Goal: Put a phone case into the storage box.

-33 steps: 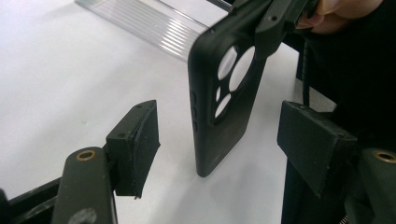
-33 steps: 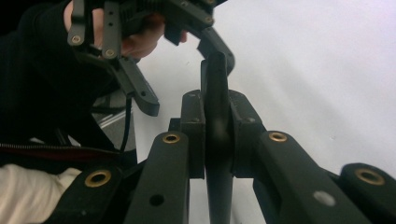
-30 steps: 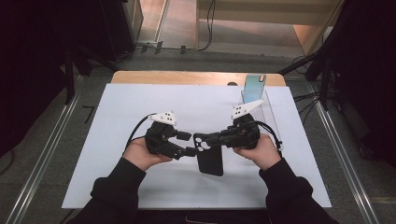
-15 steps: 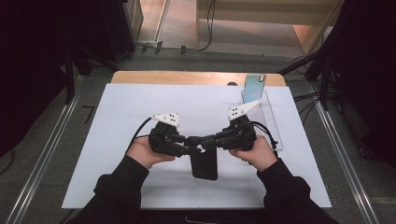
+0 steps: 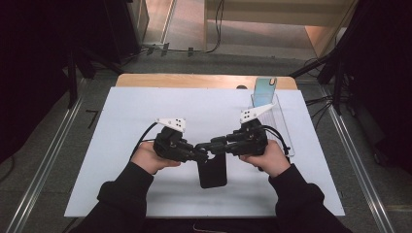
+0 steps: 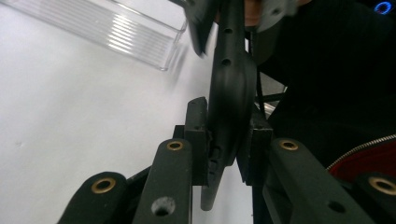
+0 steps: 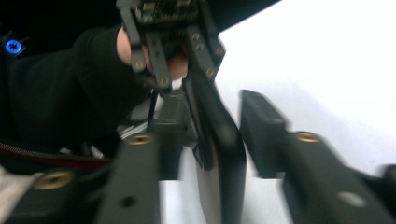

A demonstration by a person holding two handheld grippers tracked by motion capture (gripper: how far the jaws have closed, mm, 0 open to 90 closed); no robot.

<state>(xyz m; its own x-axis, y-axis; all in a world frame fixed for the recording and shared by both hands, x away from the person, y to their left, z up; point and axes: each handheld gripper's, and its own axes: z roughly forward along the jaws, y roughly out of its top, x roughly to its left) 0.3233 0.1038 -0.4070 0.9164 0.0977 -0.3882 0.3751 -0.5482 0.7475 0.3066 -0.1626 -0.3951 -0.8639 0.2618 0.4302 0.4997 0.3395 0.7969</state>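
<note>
The black phone case [image 5: 212, 172] sits near the middle of the white worktop [image 5: 121, 111], just in front of the person, caught between the 2 claws. Its long axis runs near to far in the high view, with the far end up at the claws and the near end hanging toward the person. The left claw [image 5: 203, 154] comes at it from the left and the right claw [image 5: 206, 146] from the right, so both tips meet at the case's far end and neither hand is clearly nearer.

In the left gripper view, the left claw [image 6: 229, 144] has just been closing, and its 2 pads now press on either face of the case [image 6: 231, 93], which stands edge-on between them. In the right gripper view, the right claw [image 7: 219, 135] has just been opening: the case [image 7: 224, 154] is between its jaws, a plain gap shows on the right side, and the left pad may still touch it.

Far right on the worktop lies a clear tray [image 5: 279, 124] with a pale phone [image 5: 265, 92] propped at its far end.
</note>
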